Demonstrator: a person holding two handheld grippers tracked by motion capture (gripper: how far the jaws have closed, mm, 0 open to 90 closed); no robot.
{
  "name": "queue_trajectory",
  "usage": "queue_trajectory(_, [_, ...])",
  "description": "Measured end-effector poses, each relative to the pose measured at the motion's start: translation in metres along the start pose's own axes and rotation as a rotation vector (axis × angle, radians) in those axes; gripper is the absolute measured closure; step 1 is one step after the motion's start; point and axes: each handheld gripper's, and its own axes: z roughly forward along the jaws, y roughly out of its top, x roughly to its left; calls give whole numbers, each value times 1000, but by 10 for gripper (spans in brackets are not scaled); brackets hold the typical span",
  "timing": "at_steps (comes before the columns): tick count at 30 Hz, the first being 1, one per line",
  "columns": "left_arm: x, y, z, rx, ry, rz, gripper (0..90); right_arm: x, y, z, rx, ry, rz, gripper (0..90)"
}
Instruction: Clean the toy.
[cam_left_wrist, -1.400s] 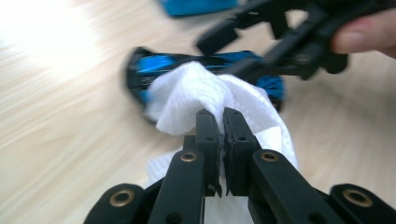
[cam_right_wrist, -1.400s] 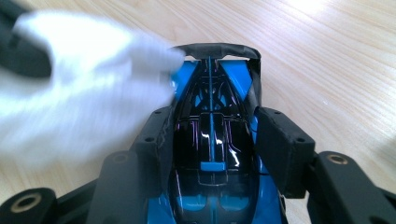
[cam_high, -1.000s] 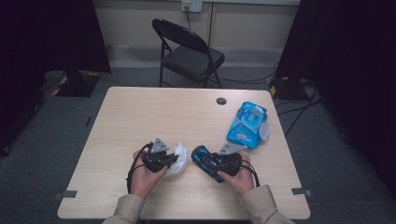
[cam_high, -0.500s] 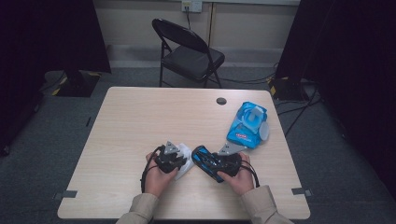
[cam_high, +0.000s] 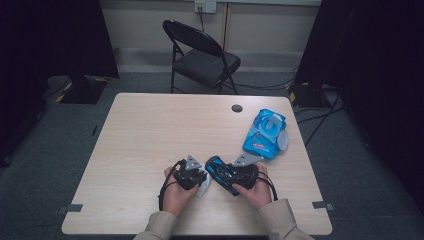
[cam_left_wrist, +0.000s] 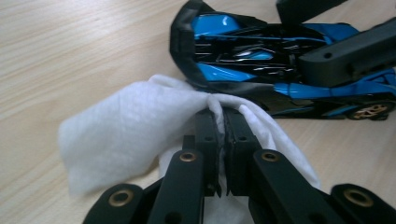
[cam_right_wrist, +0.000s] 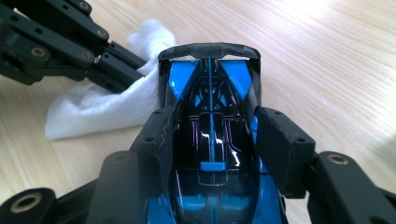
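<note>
- The left tool (cam_high: 196, 176) is closed tight on a white wipe (cam_left_wrist: 135, 126), whose folds spill out on both sides of the jaws and rest on the table (cam_high: 150, 135).
- The right tool (cam_high: 231, 176) grips a blue and black toy car (cam_right_wrist: 210, 140) across its body, one jaw on each flank.
- The car sits low at the near edge of the table, between the two hands; the wipe touches its side at the black rear wing (cam_left_wrist: 187, 42).
- A blue wipes pack (cam_high: 265, 132) lies well apart, toward the far right of the table, with its lid flap open.
- A small dark round cap (cam_high: 237, 108) sits near the far edge.
- A black folding chair (cam_high: 202, 55) stands beyond the table.
</note>
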Motion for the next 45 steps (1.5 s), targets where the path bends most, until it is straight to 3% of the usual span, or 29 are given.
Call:
queue_trajectory(12, [-14, 1, 3, 10, -43, 13, 861, 0, 0, 0, 2, -3, 0, 477])
queue_trajectory(18, [-20, 2, 5, 16, -58, 43, 862, 0, 0, 0, 0, -4, 2, 477])
queue_trajectory(20, [-22, 2, 5, 12, -75, 32, 863, 0, 0, 0, 2, -4, 1, 477])
queue_trajectory(32, [-35, 4, 8, 28, -111, 51, 864, 0, 0, 0, 3, -2, 3, 477])
queue_trajectory(45, [-53, 3, 11, 24, -127, 67, 864, 0, 0, 0, 5, -1, 7, 477])
